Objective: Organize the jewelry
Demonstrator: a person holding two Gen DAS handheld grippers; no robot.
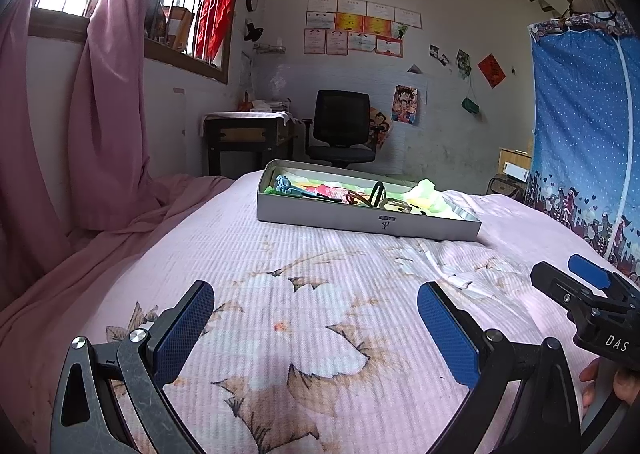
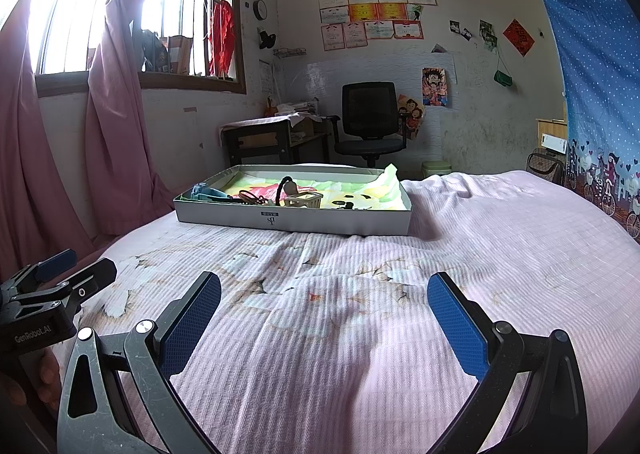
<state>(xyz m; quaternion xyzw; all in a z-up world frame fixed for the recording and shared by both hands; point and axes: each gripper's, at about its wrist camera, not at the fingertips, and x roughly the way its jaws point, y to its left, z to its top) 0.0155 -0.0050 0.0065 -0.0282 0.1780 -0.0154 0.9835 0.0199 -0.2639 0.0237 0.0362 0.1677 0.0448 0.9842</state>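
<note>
- On the left wrist view, my left gripper [image 1: 316, 328] hangs over the pink floral bedspread [image 1: 320, 274], jaws spread wide with nothing between them.
- Farther off on the bed sits the shallow grey box [image 1: 360, 220] holding the jewelry [image 1: 360, 196] on a bright cloth; my right gripper [image 1: 592, 294] shows at the right edge.
- On the right wrist view, my right gripper [image 2: 324, 316] is likewise wide apart and empty above the bedspread [image 2: 360, 334].
- Far ahead, left of centre, lies the grey box [image 2: 296, 220], the jewelry [image 2: 260, 198] clustered at its left half; my left gripper [image 2: 60, 278] shows at the near left.
</note>
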